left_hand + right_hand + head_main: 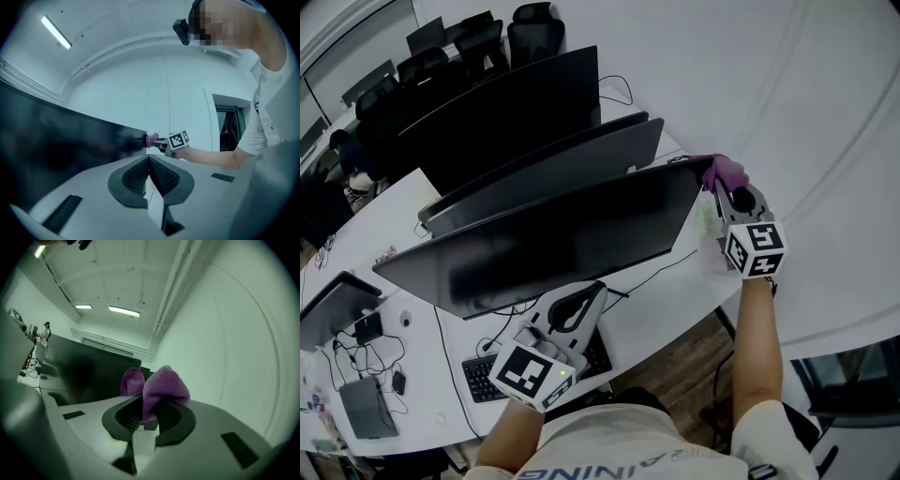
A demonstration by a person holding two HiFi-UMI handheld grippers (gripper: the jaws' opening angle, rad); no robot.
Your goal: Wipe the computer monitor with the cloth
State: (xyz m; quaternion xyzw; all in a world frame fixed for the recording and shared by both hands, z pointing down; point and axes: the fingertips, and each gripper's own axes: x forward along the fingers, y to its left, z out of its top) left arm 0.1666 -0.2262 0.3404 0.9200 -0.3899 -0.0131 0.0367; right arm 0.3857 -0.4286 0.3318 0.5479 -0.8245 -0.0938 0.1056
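While the purple cloth [161,387] is clamped between the closed jaws of the right gripper [149,411], it is held touching the top right corner of the monitor [553,239]. The left gripper [149,161] is noted pinched together, empty, below the screen.

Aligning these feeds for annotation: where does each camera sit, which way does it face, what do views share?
Head view: on the head, down at the monitor; both forearms, left gripper, right gripper show.
Left gripper view: along its shut jaws toward the monitor's edge; torso, right arm show.
Right gripper view: along jaws clamping the cloth, toward monitor and ceiling.
Shared: all show the cloth by the monitor.
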